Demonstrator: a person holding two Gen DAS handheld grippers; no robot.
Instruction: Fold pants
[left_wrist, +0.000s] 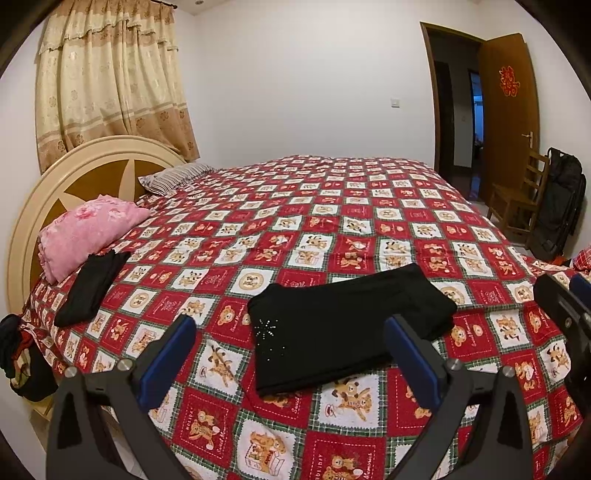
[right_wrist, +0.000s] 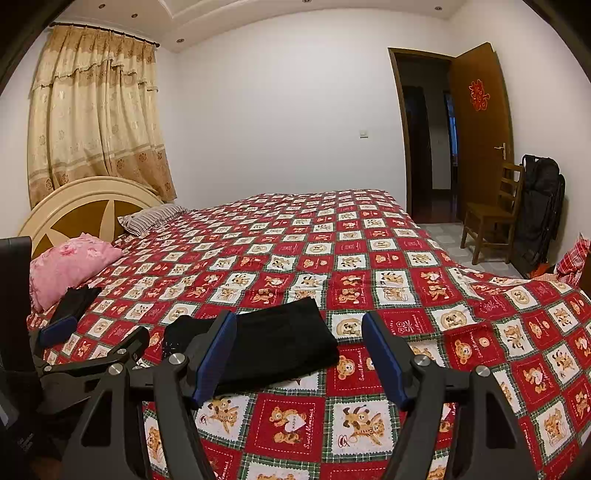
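Black pants (left_wrist: 347, 328), already folded into a compact block, lie on the bedspread (left_wrist: 332, 206) near the bed's near edge, straight ahead of the left gripper (left_wrist: 291, 354), whose fingers stand spread and empty. Long axis runs left to right, tilted up to the right. Another dark garment (left_wrist: 92, 284) lies by the pink pillow (left_wrist: 88, 232) toward the headboard; nothing blocks the way.

From the right wrist, the pants (right_wrist: 273, 343) sit ahead and left of the right gripper (right_wrist: 299, 354), likewise spread and holding nothing. The left gripper seems better centred on them.
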